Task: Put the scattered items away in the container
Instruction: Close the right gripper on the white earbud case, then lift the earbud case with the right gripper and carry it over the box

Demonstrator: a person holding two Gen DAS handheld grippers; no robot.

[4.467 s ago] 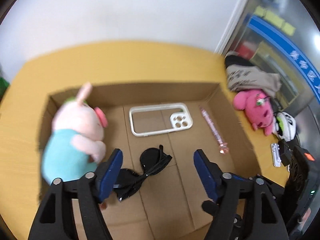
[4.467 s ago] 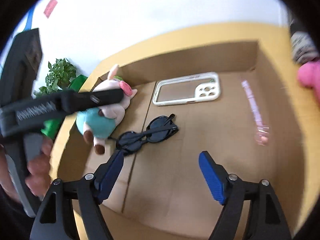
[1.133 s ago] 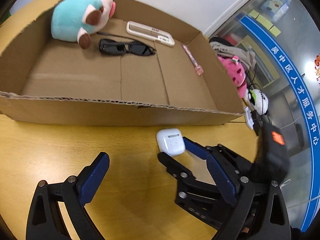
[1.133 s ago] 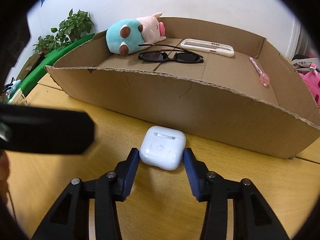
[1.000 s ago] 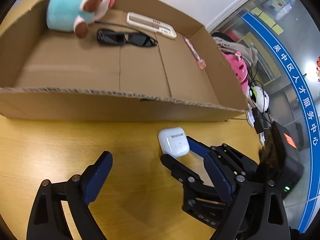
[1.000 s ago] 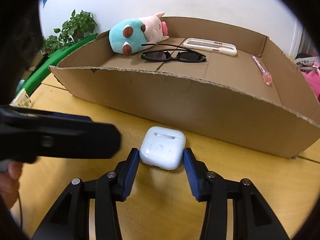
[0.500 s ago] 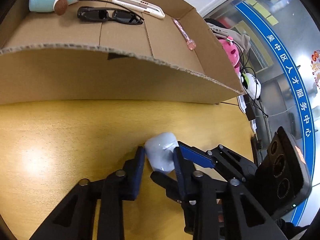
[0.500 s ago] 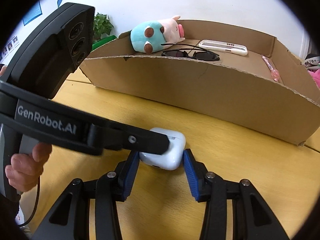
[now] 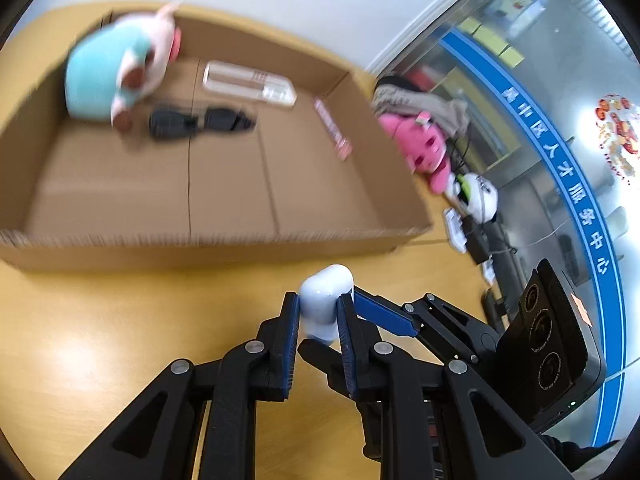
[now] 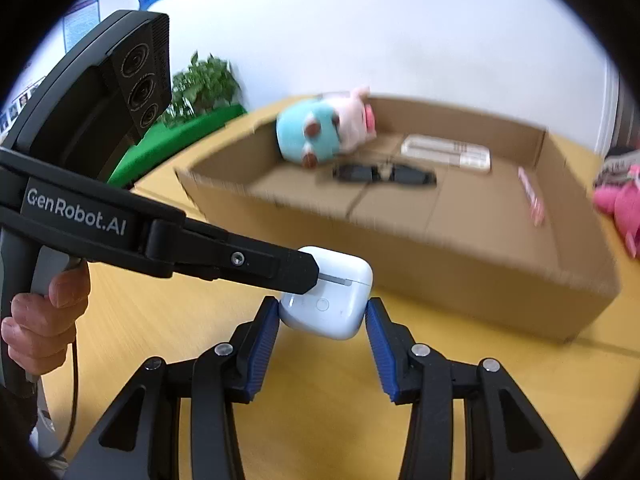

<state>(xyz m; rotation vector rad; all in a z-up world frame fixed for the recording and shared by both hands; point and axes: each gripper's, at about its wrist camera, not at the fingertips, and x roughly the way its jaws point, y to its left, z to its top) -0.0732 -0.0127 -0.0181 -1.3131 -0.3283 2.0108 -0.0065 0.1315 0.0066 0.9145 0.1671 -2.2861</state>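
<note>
A white earbud case (image 9: pixel 326 292) (image 10: pixel 332 300) hangs just above the yellow table, in front of the cardboard box (image 9: pixel 200 240) (image 10: pixel 440 264). My right gripper (image 10: pixel 322 312) is shut on its two sides. My left gripper (image 9: pixel 318 304) comes in from the left, and its jaws are closing with their pads pressed on the case's front and back. Inside the box lie a teal and pink plush pig (image 9: pixel 108 76) (image 10: pixel 320 132), black sunglasses (image 9: pixel 200 120) (image 10: pixel 384 172), a clear phone case (image 9: pixel 248 86) (image 10: pixel 446 152) and a pink pen (image 9: pixel 332 132) (image 10: pixel 530 192).
A pink plush toy (image 9: pixel 420 144) (image 10: pixel 624 208) and a white round object (image 9: pixel 476 196) with cables lie right of the box. A potted plant (image 10: pixel 204 84) stands at the back left. A person's hand (image 10: pixel 40 320) grips the left tool's handle.
The left gripper swung in and closed on the earbud case that the right gripper held. Both then rose, lifting the case off the table, so more of the box floor shows.
</note>
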